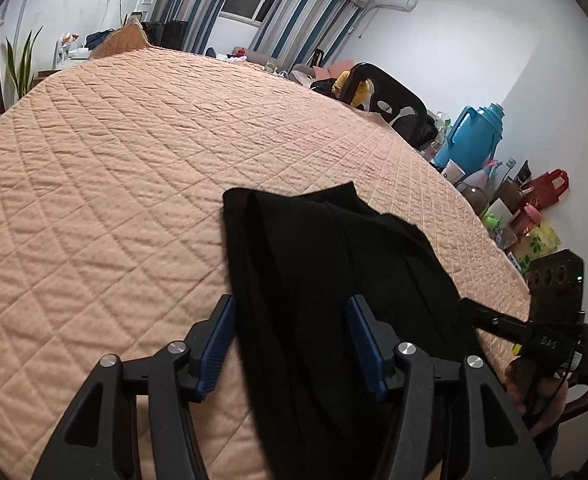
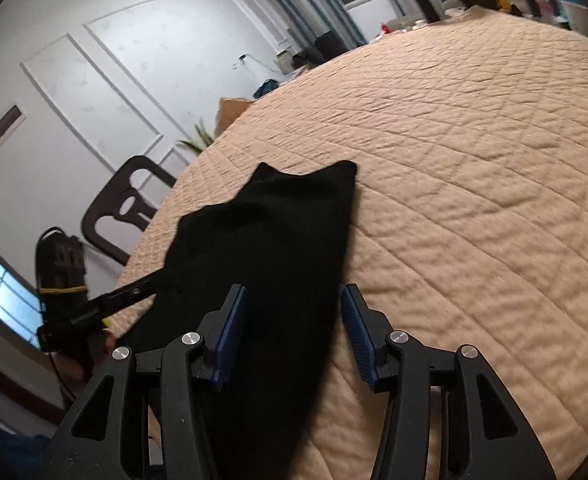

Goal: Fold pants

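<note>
Pants [image 1: 325,280], black and bunched, lie on the quilted peach surface [image 1: 114,168], their long axis running from the near edge straight ahead of both tongs toward two corner tips. The left tongs [image 1: 290,344] and right tongs [image 2: 294,332] each stand wide with cloth between the blue pads, unpinched. Dark chairs [image 2: 122,208] and a blue thermos [image 1: 473,136] stand beyond the rim.
</note>
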### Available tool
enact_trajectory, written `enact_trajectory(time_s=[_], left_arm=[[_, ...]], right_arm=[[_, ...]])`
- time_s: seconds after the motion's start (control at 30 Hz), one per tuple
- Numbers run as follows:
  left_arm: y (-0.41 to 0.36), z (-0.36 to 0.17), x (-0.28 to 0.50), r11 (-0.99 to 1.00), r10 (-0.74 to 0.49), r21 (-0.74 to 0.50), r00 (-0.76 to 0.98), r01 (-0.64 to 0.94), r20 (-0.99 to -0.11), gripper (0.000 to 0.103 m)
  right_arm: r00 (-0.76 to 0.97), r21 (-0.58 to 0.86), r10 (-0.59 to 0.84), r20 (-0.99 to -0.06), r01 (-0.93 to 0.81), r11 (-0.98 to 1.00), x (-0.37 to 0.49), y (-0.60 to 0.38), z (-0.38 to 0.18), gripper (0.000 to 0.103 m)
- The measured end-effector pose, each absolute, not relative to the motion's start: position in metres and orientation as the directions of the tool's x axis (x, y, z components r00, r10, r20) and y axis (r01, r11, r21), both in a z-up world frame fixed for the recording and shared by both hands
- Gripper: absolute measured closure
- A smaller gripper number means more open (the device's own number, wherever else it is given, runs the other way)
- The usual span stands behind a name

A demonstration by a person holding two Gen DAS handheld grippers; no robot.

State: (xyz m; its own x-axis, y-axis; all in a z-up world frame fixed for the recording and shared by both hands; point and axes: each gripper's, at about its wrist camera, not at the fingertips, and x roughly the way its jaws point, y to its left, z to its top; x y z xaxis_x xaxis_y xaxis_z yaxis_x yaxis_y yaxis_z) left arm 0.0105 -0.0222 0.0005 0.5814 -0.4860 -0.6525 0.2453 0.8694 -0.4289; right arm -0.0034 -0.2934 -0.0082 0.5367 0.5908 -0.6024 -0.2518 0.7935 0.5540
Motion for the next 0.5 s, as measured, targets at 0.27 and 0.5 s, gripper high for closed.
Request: enact_trajectory(time_s=[0.27, 0.5], left_arm=[[-0.019, -0.002, -0.016, 0.859, -0.499, -0.453, 0.588, 0.238, -0.636, 0.043], [-0.012, -0.003, -0.009, 0.816, -0.553, -0.534, 0.564, 0.221, -0.613, 0.043]], right_arm=[[0.534, 0.58, 0.61, -0.586, -0.249, 0.776, -0.019, -0.293, -0.01, 0.053], [0.521, 0.602, 0.633, -0.573, -0.256, 0.756, -0.019, -0.291, -0.01, 0.053]])
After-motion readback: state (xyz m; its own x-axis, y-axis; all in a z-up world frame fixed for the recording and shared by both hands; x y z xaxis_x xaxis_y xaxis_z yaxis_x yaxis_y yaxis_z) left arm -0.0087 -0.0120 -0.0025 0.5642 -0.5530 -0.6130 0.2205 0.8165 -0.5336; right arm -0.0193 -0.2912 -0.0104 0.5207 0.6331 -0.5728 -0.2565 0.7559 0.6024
